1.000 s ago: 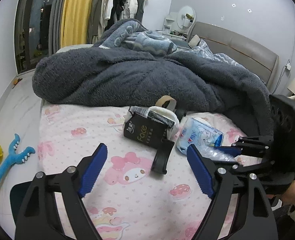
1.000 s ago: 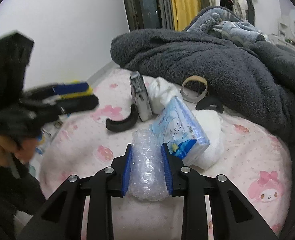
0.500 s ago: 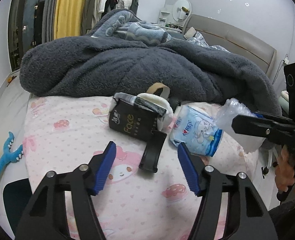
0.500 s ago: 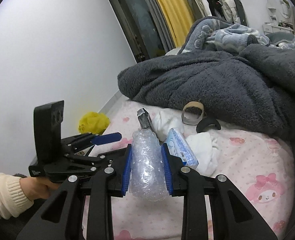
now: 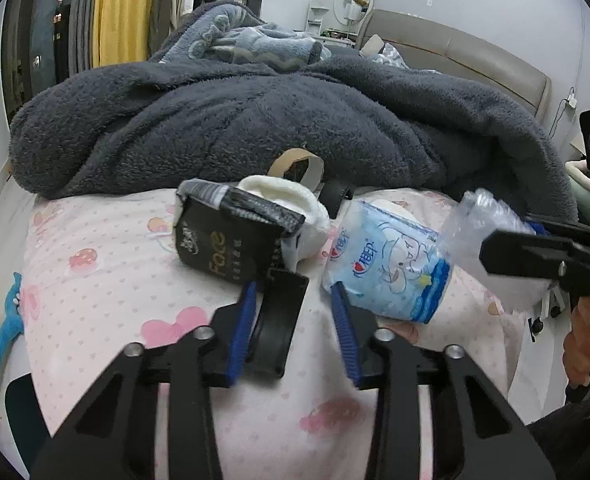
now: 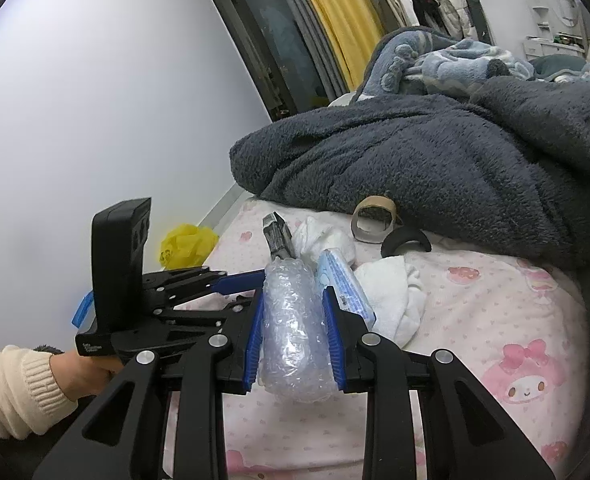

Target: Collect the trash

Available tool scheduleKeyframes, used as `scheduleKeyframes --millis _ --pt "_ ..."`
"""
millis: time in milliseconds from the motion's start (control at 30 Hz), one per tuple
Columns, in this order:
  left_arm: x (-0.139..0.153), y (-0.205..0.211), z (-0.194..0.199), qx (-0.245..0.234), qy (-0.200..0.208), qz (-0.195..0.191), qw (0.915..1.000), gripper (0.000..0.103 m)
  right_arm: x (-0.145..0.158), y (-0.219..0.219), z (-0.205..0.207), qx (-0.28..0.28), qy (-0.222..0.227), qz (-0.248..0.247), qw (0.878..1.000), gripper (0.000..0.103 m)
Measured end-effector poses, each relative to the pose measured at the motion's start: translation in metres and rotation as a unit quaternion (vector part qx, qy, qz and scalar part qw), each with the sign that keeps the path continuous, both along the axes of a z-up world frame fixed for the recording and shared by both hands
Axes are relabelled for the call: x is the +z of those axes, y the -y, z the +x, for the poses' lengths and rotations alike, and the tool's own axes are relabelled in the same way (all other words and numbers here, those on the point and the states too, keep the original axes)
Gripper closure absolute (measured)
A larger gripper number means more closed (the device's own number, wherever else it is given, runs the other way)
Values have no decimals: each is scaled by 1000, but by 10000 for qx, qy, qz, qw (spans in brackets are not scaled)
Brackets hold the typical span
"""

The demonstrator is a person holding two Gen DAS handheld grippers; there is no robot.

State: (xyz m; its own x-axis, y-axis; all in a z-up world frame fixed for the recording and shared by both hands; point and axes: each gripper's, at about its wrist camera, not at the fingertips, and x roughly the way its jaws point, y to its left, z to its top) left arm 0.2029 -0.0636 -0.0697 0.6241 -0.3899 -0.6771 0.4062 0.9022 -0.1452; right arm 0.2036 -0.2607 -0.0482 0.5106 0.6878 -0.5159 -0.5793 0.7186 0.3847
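Note:
My right gripper point(image 6: 293, 304) is shut on a roll of clear bubble wrap point(image 6: 295, 324) and holds it above the bed's near edge; the wrap also shows at the right of the left wrist view point(image 5: 479, 220). My left gripper point(image 5: 293, 292) is open, its jaws on either side of a curved black plastic piece point(image 5: 281, 320) on the pink sheet. A black "Face" tissue pack point(image 5: 231, 240), a blue-white tissue pack point(image 5: 391, 264), a white cloth point(image 5: 295, 208) and a cardboard tape ring point(image 5: 295, 164) lie just beyond.
A big dark grey fleece blanket point(image 5: 255, 120) is heaped across the bed behind the items. Another black curved piece point(image 6: 405, 240) lies by the ring. A yellow bag point(image 6: 187, 244) and a blue toy point(image 5: 3, 332) lie on the floor left of the bed.
My left gripper has moved forward and down and narrowed around the black plastic piece. My right gripper has lifted the bubble wrap off the bed, up and to the right.

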Motion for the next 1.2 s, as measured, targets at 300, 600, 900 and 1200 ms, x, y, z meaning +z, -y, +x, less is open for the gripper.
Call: scheduleKeyframes --millis 300,600,900,1200 --pt "4 12 7 -128 -137 79 9998 85 3 1 11 -14 19 -53 10000 74" --pt "5 4 3 -239 -217 50 9995 95 15 -10 19 -90 91 -32 9999 74" --pt "15 -11 -12 -275 -69 -52 9996 96 28 -34 21 -67 159 -14 9999 74" --pt "30 -54 -17 83 15 -213 9997 96 36 -75 23 73 191 -36 9998 74"
